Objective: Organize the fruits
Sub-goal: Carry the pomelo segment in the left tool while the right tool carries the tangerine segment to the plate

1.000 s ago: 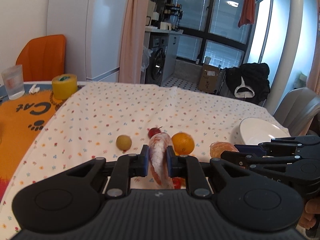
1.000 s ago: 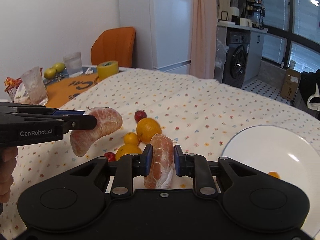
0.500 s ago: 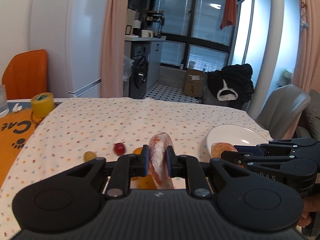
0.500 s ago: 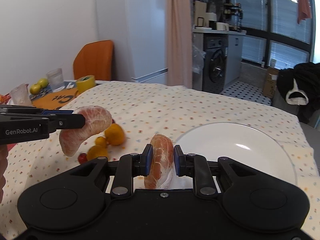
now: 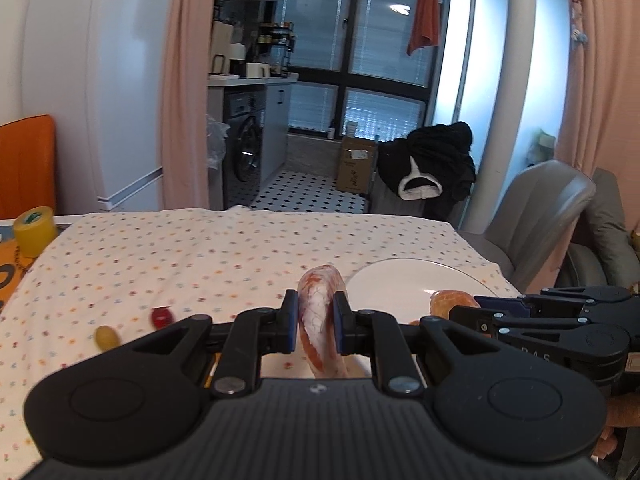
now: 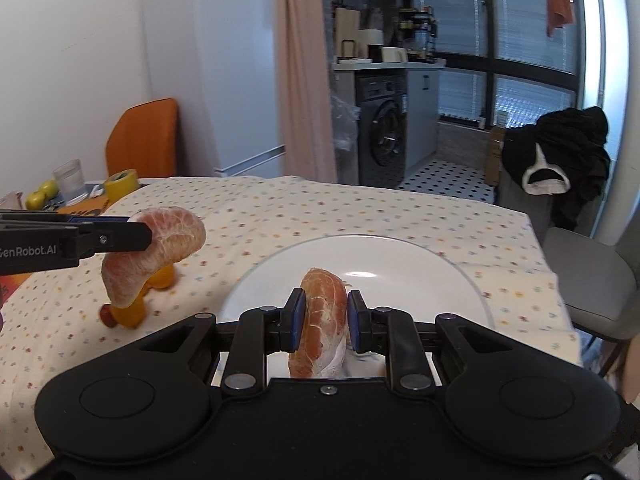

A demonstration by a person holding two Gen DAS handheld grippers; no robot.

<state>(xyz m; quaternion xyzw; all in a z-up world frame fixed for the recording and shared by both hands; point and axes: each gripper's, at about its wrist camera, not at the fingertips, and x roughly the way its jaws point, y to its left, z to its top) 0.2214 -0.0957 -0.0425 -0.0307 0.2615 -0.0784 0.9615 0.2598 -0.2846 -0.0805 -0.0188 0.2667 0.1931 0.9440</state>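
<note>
Each gripper holds a peeled pink citrus segment above the floral tablecloth. My left gripper (image 5: 316, 320) is shut on one segment (image 5: 320, 320), which also shows in the right wrist view as a curved segment (image 6: 160, 248) left of the plate. My right gripper (image 6: 323, 318) is shut on the other segment (image 6: 323, 320), held over the near part of the white plate (image 6: 400, 264). In the left wrist view that plate (image 5: 400, 284) lies ahead to the right, with the right gripper (image 5: 452, 308) beside it. Small oranges (image 6: 132, 312) and a red fruit (image 5: 161, 316) lie on the cloth.
A yellow-green fruit (image 5: 106, 337) lies on the cloth at the left. A yellow tape roll (image 5: 34, 230), a glass (image 6: 70, 178) and green fruits (image 6: 40, 196) stand at the far left edge. A grey chair (image 5: 536, 216) is beyond the table's right side.
Both grippers have swung right toward the plate with their segments. The right gripper's segment now hangs over the plate, and the loose fruits have slipped to the left of both views.
</note>
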